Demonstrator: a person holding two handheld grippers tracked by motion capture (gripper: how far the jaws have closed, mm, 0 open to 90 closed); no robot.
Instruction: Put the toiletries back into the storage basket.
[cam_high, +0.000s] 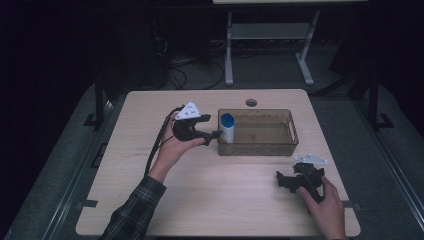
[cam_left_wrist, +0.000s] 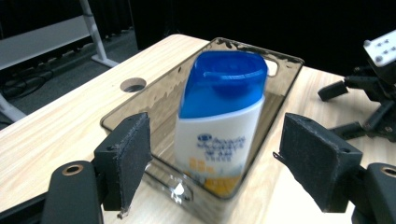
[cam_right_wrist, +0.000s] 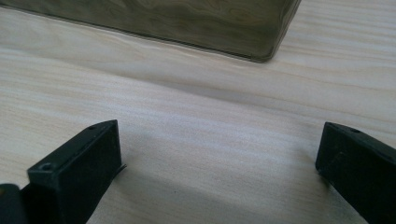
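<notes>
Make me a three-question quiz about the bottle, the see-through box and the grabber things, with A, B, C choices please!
1. Where is the bottle?
A. on the floor
B. standing in the left end of the bin
C. lying beside the right gripper

2. What colour is the bottle's cap?
A. blue
B. red
C. green

3. How are the left gripper jaws?
A. clamped on the bottle
B. shut on nothing
C. open, pads clear of the bottle

Answers:
1 B, it stands upright inside the bin's left end.
2 A, the cap is plainly blue.
3 C, gaps show on both sides of the bottle.
</notes>
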